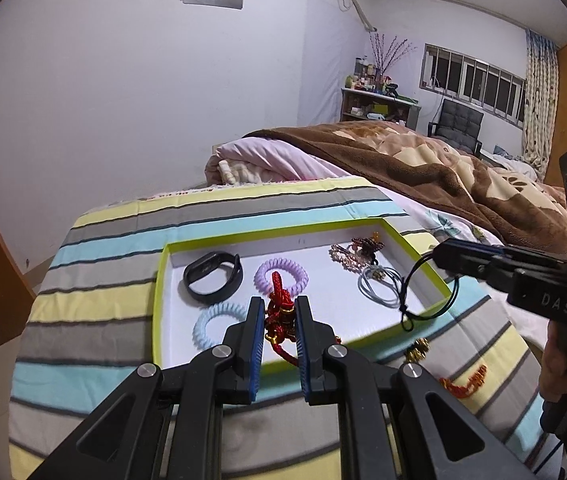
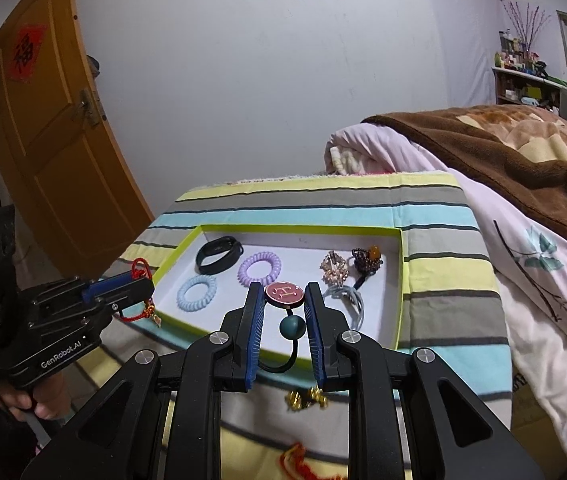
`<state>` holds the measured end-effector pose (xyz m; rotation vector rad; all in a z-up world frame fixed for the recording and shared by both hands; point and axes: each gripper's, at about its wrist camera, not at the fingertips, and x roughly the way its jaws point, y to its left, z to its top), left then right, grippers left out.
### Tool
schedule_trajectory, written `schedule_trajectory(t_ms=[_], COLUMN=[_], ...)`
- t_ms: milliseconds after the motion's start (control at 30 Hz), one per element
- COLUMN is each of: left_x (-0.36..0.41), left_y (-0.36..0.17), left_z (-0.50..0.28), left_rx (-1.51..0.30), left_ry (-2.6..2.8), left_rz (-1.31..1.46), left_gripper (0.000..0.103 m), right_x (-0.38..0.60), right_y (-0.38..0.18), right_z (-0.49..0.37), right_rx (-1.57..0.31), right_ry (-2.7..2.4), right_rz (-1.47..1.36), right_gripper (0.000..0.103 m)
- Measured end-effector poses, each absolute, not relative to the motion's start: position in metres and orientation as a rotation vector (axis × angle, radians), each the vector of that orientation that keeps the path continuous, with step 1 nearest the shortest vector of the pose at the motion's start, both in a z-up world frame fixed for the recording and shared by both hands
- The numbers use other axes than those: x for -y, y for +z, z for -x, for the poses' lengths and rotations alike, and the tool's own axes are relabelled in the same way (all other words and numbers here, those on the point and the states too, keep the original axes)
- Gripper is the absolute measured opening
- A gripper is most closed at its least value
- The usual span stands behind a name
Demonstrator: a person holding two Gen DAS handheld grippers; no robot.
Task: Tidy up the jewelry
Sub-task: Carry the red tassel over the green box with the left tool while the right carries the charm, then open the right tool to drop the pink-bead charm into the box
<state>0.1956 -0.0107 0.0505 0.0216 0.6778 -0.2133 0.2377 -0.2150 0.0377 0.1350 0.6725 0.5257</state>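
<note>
A white tray with a lime-green rim (image 1: 157, 280) (image 2: 399, 272) lies on a striped cloth. In it are a black band (image 1: 213, 276) (image 2: 219, 254), a purple coil hair tie (image 1: 281, 276) (image 2: 259, 268), a blue coil hair tie (image 1: 213, 326) (image 2: 196, 293), beaded pieces (image 1: 357, 254) (image 2: 335, 270) and grey elastics (image 1: 379, 286) (image 2: 349, 298). My left gripper (image 1: 279, 310) (image 2: 131, 280) is shut on a red knotted cord charm (image 1: 281, 312), above the tray's near-left part. My right gripper (image 2: 283, 294) (image 1: 439, 254) is shut on a black cord hair tie with a pink disc (image 2: 284, 293) and a teal bead (image 2: 292, 327), over the tray's near edge.
A gold trinket (image 1: 417, 350) (image 2: 306, 398) and a red-orange tassel (image 1: 465, 382) (image 2: 303, 464) lie on the striped cloth (image 1: 103, 320) in front of the tray. A bed with a brown blanket (image 1: 443, 168) is at the right. A wooden door (image 2: 55, 140) stands at the left.
</note>
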Motion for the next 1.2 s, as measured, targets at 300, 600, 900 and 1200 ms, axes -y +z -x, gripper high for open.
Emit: schedule_trajectory(t_ms=[300,600,900,1200], left_x=[0.018,0.020,0.022,0.019], left_y=[0.024,-0.003,-0.013,-0.011], left_z=[-0.235,-0.255,-0.258,-0.256], left_rx=[-0.738,-0.825,-0.852,-0.852], left_ry=[-0.241,-0.252,-0.252,-0.251], left_rz=[-0.031,-0.013,-0.027,0.000], left_gripper=[0.015,0.015,0.015,0.015], right_x=[0.205,0.202,0.198,0.197], right_y=[0.009,-0.015,-0.020,-0.017], right_z=[-0.273,-0.289,-0.291,-0.284], right_rx=[-0.749,-0.819,-0.841,-0.826], right_ry=[0.510,0.492,0.492,0.492], right_rz=[-0.126,-0.107,-0.080,-0.056], right_gripper=[0.021,0.021,0.021,0.027])
